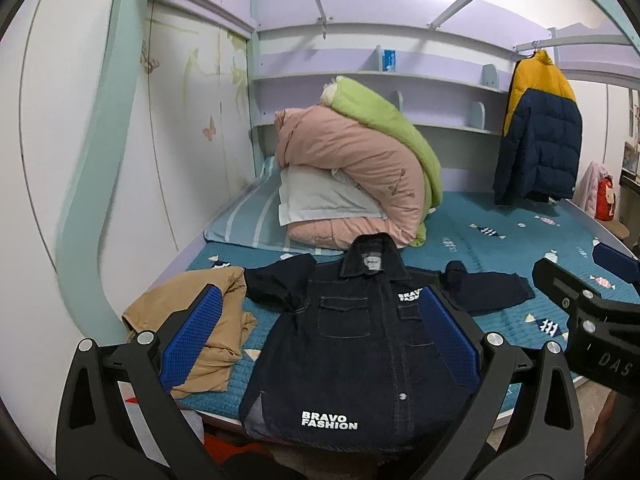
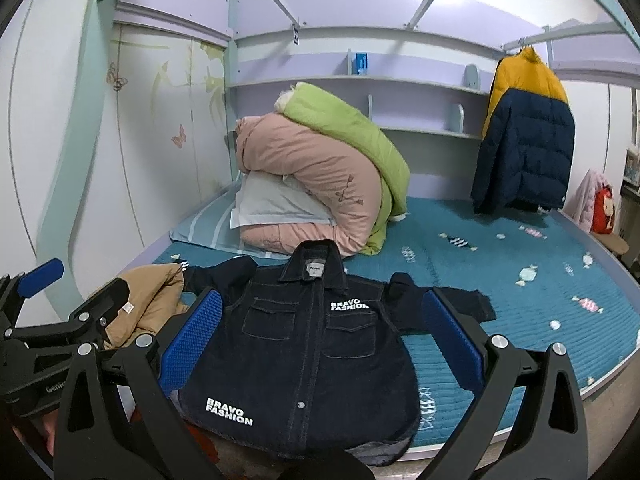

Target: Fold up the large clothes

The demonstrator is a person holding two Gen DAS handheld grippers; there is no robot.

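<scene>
A dark denim jacket (image 1: 344, 344) with white "BRAVO FASHION" print lies face up on the teal bed cover (image 1: 500, 248), collar away from me, hem hanging over the near edge, both sleeves spread sideways. It also shows in the right wrist view (image 2: 296, 352). My left gripper (image 1: 320, 336) is open, held above the jacket's lower half, touching nothing. My right gripper (image 2: 320, 340) is open above the same jacket, empty. The right gripper also shows in the left wrist view (image 1: 592, 300), and the left gripper in the right wrist view (image 2: 52, 300).
A crumpled tan garment (image 1: 204, 320) lies left of the jacket. Rolled pink and green quilts (image 1: 360, 168) on a pillow sit at the bed's head. A yellow and navy puffer coat (image 1: 536, 132) hangs at the right. A white wardrobe (image 1: 120, 140) stands left.
</scene>
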